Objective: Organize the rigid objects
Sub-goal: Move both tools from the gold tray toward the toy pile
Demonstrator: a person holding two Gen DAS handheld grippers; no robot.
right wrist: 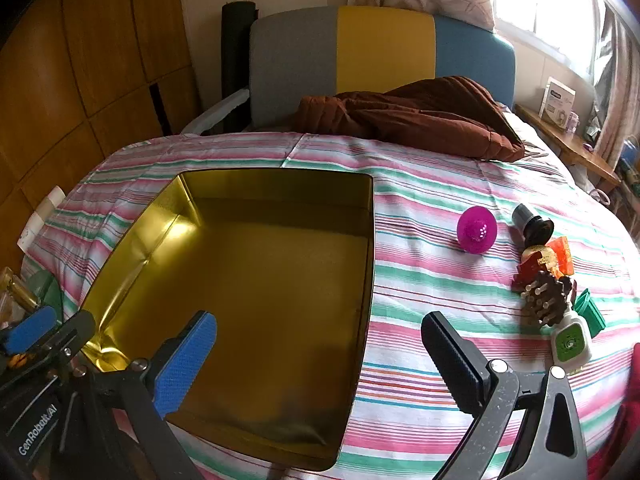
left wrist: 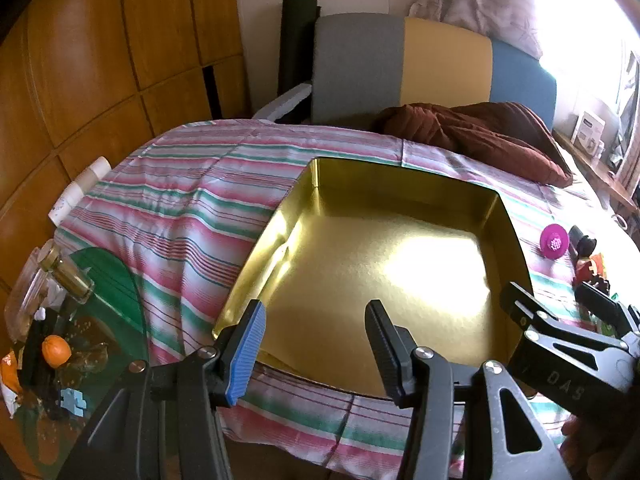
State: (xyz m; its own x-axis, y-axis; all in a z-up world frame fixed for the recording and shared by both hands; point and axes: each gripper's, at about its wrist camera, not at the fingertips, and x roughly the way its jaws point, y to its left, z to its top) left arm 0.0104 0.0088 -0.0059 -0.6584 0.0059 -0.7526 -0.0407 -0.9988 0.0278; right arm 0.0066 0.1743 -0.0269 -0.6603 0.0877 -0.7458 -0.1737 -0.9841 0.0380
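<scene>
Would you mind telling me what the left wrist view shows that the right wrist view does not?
Only the left wrist view shows the green glass side table with an orange fruit. Only the right wrist view shows the white-and-green bottle and green block. Both share the empty gold tin, the magenta toy, the striped sheet, and both tools, left and right, open and empty.

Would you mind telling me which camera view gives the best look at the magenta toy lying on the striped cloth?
The right wrist view shows the magenta toy best: it lies whole and unobstructed on the striped cloth, right of the gold tin. The left wrist view shows it only small and washed out near the right edge.
</scene>
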